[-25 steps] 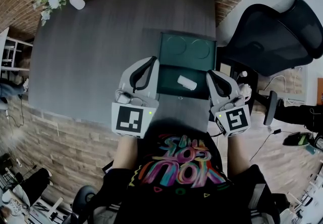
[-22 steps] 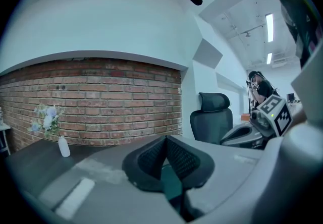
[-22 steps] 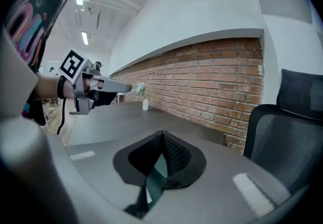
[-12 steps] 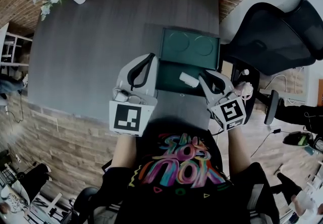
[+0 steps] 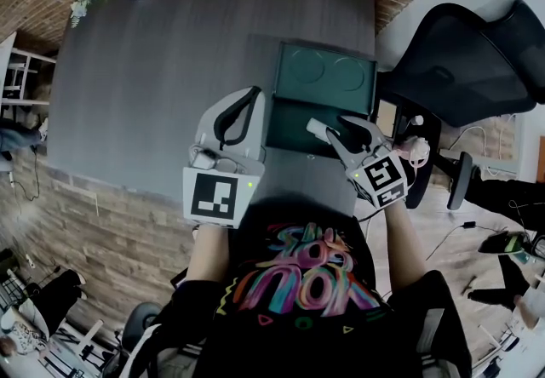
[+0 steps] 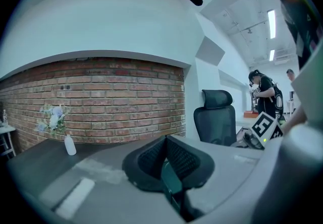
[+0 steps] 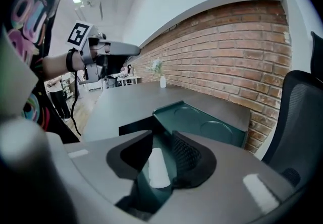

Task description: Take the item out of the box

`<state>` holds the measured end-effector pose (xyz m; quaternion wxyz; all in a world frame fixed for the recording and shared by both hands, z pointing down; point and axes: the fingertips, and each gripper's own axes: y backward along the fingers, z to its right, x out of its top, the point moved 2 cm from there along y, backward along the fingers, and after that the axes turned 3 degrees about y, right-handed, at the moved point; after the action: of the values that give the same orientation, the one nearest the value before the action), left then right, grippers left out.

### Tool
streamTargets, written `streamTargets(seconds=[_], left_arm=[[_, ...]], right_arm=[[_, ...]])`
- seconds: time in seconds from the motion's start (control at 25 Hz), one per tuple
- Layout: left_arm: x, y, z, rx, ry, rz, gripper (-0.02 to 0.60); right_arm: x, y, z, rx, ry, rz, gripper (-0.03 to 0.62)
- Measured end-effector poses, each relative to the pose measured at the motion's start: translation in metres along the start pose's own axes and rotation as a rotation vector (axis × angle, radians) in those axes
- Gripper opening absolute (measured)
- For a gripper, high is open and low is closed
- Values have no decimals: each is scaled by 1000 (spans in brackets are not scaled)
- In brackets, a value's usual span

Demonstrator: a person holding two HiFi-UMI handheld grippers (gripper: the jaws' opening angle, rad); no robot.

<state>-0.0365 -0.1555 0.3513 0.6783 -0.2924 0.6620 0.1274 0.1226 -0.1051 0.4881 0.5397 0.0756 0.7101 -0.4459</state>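
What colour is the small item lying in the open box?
The small rounded item is white, in the dark green box; right gripper view shows it best.

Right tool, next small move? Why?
Probably close the right tool on the white item: its jaws have just been opening and now straddle the item inside the green box without pressing it. The left tool is clamped on the box wall, so the box should stay put.

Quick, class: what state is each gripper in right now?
Left gripper: shut on the edge of the box.
Right gripper: open, its jaws have just been opening; the white item lies between them, ungripped.
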Motion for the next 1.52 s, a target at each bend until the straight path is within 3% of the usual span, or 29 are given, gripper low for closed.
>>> streamTargets(seconds=[0.44,1.0,1.28,1.52], left_arm=[[-8,5,-6,6,3,-12,0],[-12,5,-11,6,13,-17,0],[-13,5,-13,12,17,-19,0],[-14,7,-16,15,15,-16,0]], right_arm=[[-26,-31,-17,147,124,-173,156],[-56,-62,-23,223,351,-397,178],[-75,-71,-26,270,397,-511,190],[-83,-76,-28,286,396,-541,192]])
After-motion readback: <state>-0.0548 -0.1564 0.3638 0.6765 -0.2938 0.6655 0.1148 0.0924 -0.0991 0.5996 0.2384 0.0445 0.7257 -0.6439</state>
